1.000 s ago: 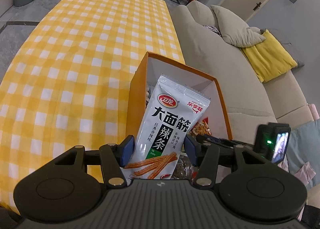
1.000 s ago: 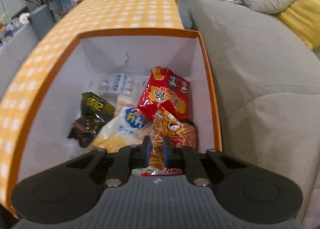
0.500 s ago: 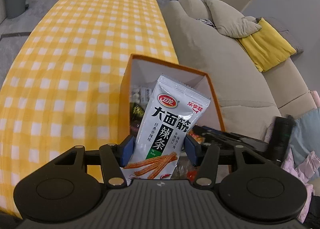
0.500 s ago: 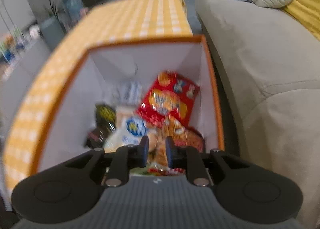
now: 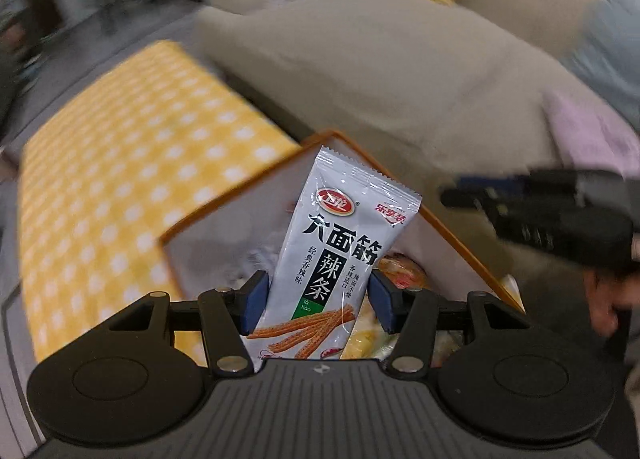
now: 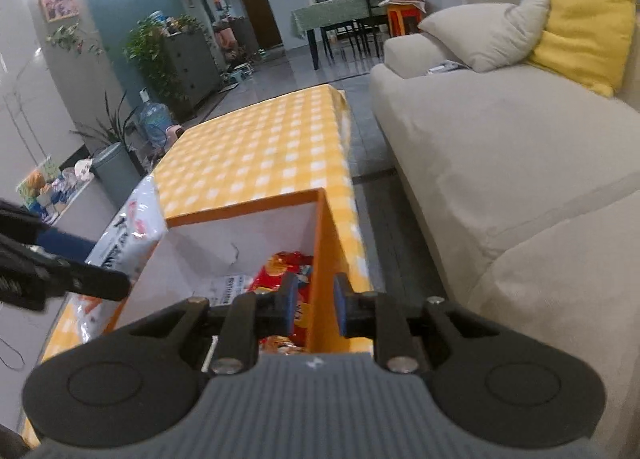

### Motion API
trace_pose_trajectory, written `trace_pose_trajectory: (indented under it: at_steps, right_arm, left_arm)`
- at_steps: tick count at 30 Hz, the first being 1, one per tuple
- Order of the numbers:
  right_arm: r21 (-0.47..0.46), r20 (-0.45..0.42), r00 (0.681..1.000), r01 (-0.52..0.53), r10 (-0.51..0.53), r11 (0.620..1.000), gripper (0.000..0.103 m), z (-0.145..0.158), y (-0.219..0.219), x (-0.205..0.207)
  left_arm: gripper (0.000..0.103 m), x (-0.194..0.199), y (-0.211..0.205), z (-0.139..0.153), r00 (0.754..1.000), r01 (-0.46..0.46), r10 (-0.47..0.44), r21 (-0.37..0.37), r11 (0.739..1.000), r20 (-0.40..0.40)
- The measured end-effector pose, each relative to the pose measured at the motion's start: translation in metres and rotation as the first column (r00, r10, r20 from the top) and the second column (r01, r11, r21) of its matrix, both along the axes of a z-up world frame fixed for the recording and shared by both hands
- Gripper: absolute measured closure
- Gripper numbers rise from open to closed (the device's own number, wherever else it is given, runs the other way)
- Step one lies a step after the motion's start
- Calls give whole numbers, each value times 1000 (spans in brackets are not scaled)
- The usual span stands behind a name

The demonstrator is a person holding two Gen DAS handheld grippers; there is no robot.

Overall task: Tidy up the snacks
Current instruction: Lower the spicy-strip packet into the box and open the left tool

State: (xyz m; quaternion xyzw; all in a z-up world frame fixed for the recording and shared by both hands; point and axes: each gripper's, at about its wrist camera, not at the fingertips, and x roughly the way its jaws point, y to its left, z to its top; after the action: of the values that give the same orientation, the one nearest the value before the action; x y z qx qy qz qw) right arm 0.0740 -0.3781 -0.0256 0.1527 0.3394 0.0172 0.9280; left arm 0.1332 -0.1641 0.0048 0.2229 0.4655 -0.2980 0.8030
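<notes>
My left gripper [image 5: 316, 301] is shut on a white spicy-strip snack packet [image 5: 336, 247] and holds it upright over the orange box [image 5: 236, 195]. The box has white inner walls and holds several snack bags, among them a red one [image 6: 280, 271]. The packet also shows in the right wrist view [image 6: 128, 227] at the box's left edge, with the left gripper's finger [image 6: 80, 279] beside it. My right gripper [image 6: 314, 307] is open and empty, raised above the box's right wall [image 6: 326, 259]. It also shows in the left wrist view [image 5: 560, 211], blurred.
The box stands on a table with a yellow checked cloth [image 6: 264, 147]. A beige sofa [image 6: 500, 139] with a yellow cushion [image 6: 580, 31] runs along the right. A grey bin [image 6: 114, 171] and plants stand at the left.
My right gripper has let go of the orange snack bag, opened and lifted out of the box. My left gripper has swung over the box with the packet; its view is motion-blurred.
</notes>
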Motion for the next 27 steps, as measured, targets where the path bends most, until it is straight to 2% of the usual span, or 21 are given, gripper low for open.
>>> trace_pose_trajectory:
  at_steps: [2, 4, 7, 11, 14, 17, 20, 26, 27]
  right_arm:
    - [34, 7, 999, 33, -33, 999, 85, -1, -8, -4]
    - [72, 18, 999, 48, -50, 996, 85, -1, -16, -7]
    - [107, 16, 997, 75, -77, 991, 85, -4, -24, -6]
    - [108, -10, 992, 123, -123, 986, 83, -13, -28, -5]
    - [121, -28, 990, 141, -138, 983, 83, -15, -33, -3]
    - [131, -44, 987, 159, -155, 978, 82, -18, -38, -2]
    - [126, -72, 982, 181, -173, 975, 77, -22, -40, 1]
    - [78, -110, 976, 195, -186, 978, 77, -28, -37, 9]
    - [61, -108, 976, 199, -192, 978, 72, -28, -36, 9]
  left_arm:
    - [41, 3, -11, -6, 998, 65, -64, 34, 997, -14]
    - [41, 4, -22, -13, 992, 123, -125, 100, 987, 21]
    - [41, 9, -35, -28, 973, 198, -220, 227, 954, 73]
    - [41, 25, -42, -50, 962, 232, -266, 319, 919, 68]
    - [41, 40, -44, -70, 954, 259, -297, 366, 894, 51]
    - [41, 50, -43, -81, 946, 287, -323, 379, 880, 35]
    - [41, 61, -43, -88, 942, 305, -335, 387, 870, 12]
    - [42, 66, -48, -106, 922, 358, -387, 429, 829, -22]
    - [42, 67, -48, -108, 920, 363, -391, 434, 825, -25]
